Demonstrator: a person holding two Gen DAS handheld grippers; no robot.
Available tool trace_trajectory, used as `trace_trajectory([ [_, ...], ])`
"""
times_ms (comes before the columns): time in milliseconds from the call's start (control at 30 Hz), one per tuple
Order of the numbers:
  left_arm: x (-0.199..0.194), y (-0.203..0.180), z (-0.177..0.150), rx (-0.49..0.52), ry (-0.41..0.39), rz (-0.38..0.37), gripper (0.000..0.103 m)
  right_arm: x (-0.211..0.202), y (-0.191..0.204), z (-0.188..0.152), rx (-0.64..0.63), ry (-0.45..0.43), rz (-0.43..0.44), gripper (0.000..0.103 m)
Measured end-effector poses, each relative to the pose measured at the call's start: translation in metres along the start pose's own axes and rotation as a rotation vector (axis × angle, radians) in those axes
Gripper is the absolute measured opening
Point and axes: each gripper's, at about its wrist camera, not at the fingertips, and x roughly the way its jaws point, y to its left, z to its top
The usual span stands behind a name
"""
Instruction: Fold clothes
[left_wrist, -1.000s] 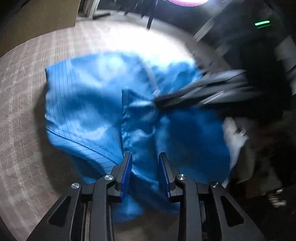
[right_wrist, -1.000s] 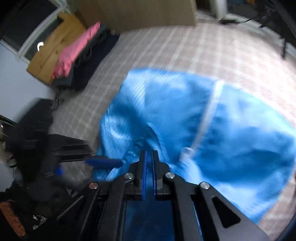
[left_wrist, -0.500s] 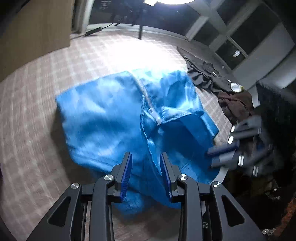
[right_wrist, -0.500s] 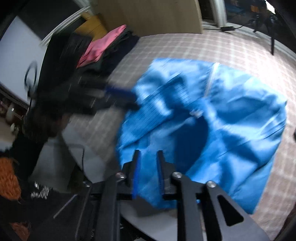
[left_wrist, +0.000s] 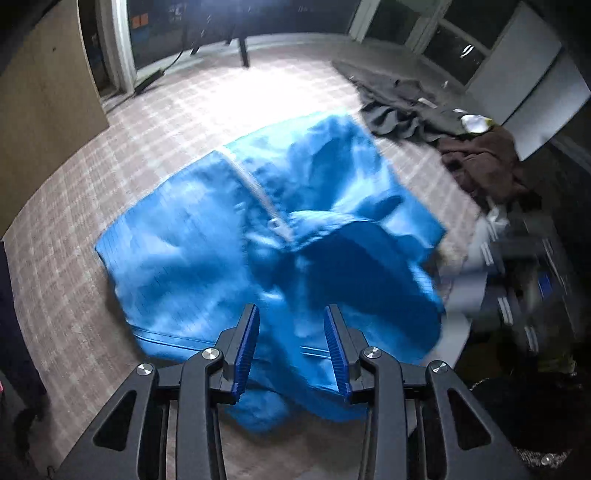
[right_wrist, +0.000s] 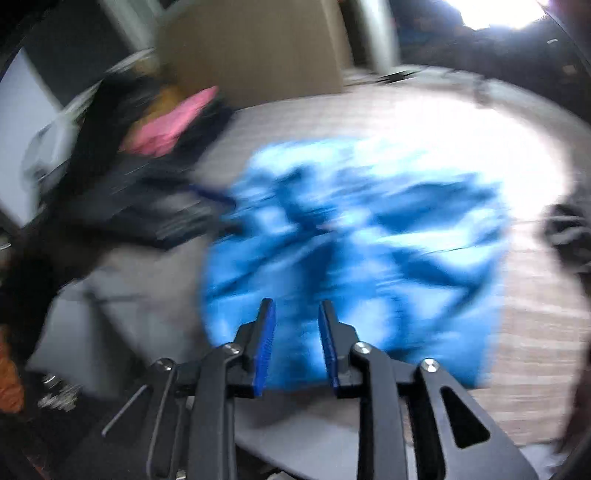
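Two grippers: both empty, both above one blue garment.
Left gripper: jaws apart and opening; nothing between the pads, cloth visible below through the gap.
Right gripper: jaws apart and opening; no cloth between the pads; heavy blur in this view.
Garment: blue zip jacket, spread rumpled on the checked floor; zipper runs toward the middle, one flap turned over on the right side, near edge bunched just under the left gripper.
Stage (judgement): a fold appears laid and let go; the next grasp is not yet chosen.
Risk 1: the turned flap is loose and puffed; it may slump or unroll, since nothing pins it.
Risk 2: a grasp on the bunched near edge could pinch several layers and drag the whole jacket instead of one panel.
Risk 3: the slick fabric may slide on the floor under a one-sided pull, skewing the fold line off the zipper.
Risk 4: both grippers work close together over the near edge; a hasty reach could make them collide.
Left view only: dark clothes and a brown heap beyond the jacket's right side; sharp detail of the zipper and the flap; the right gripper as a blurred shape at the right edge.
Right view only: pink cloth on a dark pile to the left; the left gripper blurred at the jacket's left edge; the jacket's far outline, no fine detail.
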Motion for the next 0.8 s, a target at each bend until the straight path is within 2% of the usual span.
trace_trajectory([
  [33,-0.001,-0.005,-0.002,-0.01,-0.013,-0.024,0.037,-0.004,-0.009,0.003,0.001,-0.008,-0.054,0.028],
  [200,0.024,-0.036,-0.018,-0.08,-0.037,-0.122,0.038,0.013,-0.023,0.043,-0.091,0.05,-0.056,0.028],
  [300,0.038,-0.046,-0.024,-0.146,-0.068,-0.171,0.038,0.039,-0.013,0.068,-0.156,0.13,-0.008,0.033],
  [400,0.049,-0.057,-0.024,-0.207,-0.098,-0.174,0.038,0.069,-0.011,0.079,-0.236,0.229,-0.03,0.033],
  [433,0.051,-0.061,-0.024,-0.222,-0.108,-0.177,0.038,0.074,-0.016,0.08,-0.245,0.253,-0.025,0.031],
  [467,0.053,-0.065,-0.023,-0.235,-0.119,-0.181,0.038,0.079,-0.021,0.081,-0.254,0.276,-0.017,0.013],
  [500,0.054,-0.069,-0.022,-0.244,-0.126,-0.183,0.038,0.076,-0.033,0.083,-0.218,0.274,0.028,0.005],
  [600,0.062,-0.085,-0.02,-0.261,-0.135,-0.187,0.038,0.064,-0.075,0.087,-0.093,0.259,0.166,0.005],
  [667,0.072,-0.093,-0.018,-0.27,-0.12,-0.184,0.042,0.06,-0.111,0.084,0.036,0.251,0.27,0.005],
  [767,0.088,-0.098,-0.018,-0.289,-0.08,-0.15,0.042,0.071,-0.147,0.073,0.147,0.285,0.363,0.007],
  [800,0.091,-0.097,-0.018,-0.3,-0.076,-0.145,0.042,0.07,-0.144,0.072,0.09,0.267,0.309,0.007],
])
